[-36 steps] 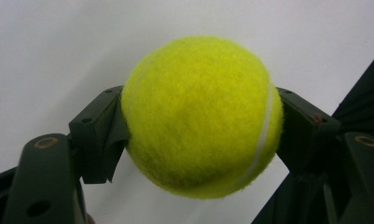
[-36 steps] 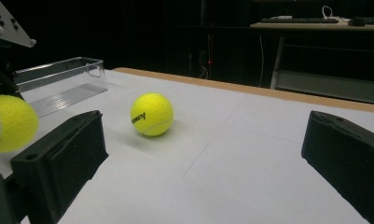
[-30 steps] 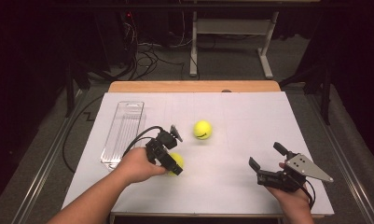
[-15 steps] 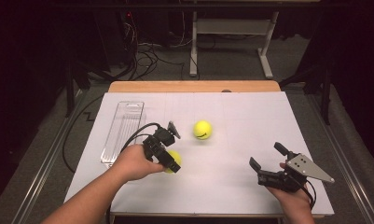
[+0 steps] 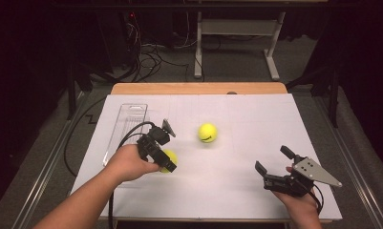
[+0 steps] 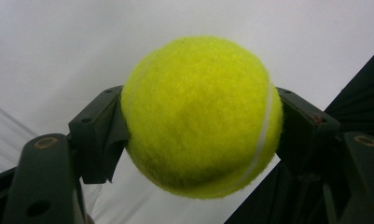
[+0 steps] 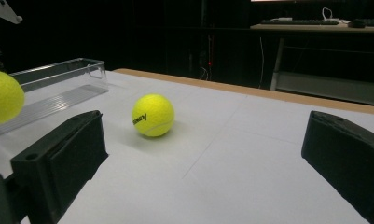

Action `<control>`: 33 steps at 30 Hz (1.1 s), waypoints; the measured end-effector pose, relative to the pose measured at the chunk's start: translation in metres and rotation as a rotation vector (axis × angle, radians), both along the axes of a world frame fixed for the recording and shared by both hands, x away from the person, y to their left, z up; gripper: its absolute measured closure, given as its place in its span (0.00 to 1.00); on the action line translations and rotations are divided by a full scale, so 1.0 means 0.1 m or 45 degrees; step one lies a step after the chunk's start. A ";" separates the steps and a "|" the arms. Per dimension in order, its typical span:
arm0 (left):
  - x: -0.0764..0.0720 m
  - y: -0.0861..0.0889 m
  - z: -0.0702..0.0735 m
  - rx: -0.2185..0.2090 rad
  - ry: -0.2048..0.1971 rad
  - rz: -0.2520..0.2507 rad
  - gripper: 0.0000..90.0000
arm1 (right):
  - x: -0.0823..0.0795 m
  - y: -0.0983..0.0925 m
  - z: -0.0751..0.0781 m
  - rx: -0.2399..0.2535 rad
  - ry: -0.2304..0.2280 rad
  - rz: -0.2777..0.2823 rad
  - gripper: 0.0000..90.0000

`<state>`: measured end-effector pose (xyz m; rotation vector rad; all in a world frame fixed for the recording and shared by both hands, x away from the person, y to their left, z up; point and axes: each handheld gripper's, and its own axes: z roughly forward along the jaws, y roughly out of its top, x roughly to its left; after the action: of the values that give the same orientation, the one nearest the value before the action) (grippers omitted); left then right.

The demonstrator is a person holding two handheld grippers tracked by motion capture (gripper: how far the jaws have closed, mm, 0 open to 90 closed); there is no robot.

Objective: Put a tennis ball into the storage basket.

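- Now, your left claw (image 5: 166, 161) is clamped on a tennis ball (image 6: 201, 116); the left gripper view has both black pads pressed into the felt on opposite sides, near the ball's widest part. Keep that squeeze steady, since a round, fuzzy ball is likely to roll out if the pads slacken.
- Judging from the high view, the held ball (image 5: 168, 160) sits low over the white counter (image 5: 237, 191), just beside the near end of the clear plastic tray (image 5: 127, 125). That tray looks like the likely place for it, so carry the ball up and over the near wall rather than pushing through it.
- Lift enough that the ball's underside clears the tray's rim before you move across; a knock could shift so light a tray.
- Line the ball up along the tray's long, narrow channel, and lower it until it rests on the floor of the tray before you part the pads.
- Your right claw (image 5: 274, 164) stands apart with nothing between its pads, hovering low at the near right of the counter. Hold it there, well clear of the left hand's path.
- A second tennis ball (image 5: 207, 132) lies free near the middle of the counter, well apart from both claws. Keep the trailing cable (image 5: 127, 138) and your forearm away from it, or it may roll.
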<state>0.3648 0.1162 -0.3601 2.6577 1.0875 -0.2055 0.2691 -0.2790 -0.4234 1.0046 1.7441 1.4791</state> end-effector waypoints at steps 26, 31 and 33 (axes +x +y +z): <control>0.10 0.51 0.13 0.028 -0.020 0.139 0.30 | 0.00 0.01 -0.01 0.001 0.004 0.003 0.00; 0.10 0.58 0.16 0.036 -0.020 0.154 0.30 | 0.00 0.01 -0.01 0.003 0.009 0.001 0.00; 0.11 0.60 0.16 0.040 -0.023 0.164 0.30 | 0.00 0.02 -0.01 0.002 0.008 0.003 0.00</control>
<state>0.3755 0.1762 -0.3439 2.5992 1.2608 -0.1397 0.2687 -0.2774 -0.4246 1.0089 1.7496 1.4803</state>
